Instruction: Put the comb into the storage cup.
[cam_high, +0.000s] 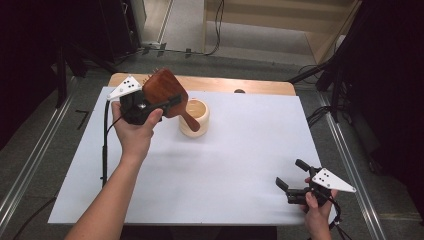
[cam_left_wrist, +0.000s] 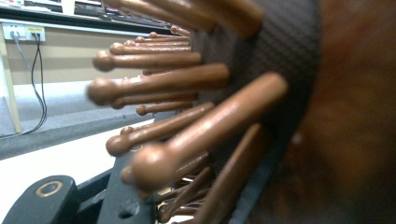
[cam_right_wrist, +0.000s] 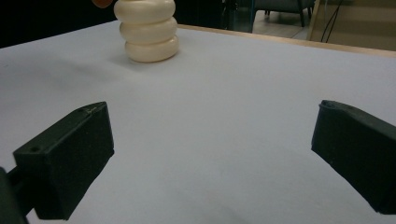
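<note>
High view: left gripper (cam_high: 167, 103) pinches brush (cam_high: 162, 90), handle apparently over cup (cam_high: 195, 117). Lower it handle-first, centred. Right gripper (cam_high: 292, 177) spread, well apart from cup.

Overhead view (gripper cameras close-in)

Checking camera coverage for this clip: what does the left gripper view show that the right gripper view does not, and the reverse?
Left gripper view: the wooden hairbrush close up, its knobbed bristles over that gripper's own black jaw, and a wall socket with cables behind. Right gripper view: the cream ribbed cup standing upright, and the right gripper with jaws wide apart and nothing between them. Both share the white table cover.
</note>
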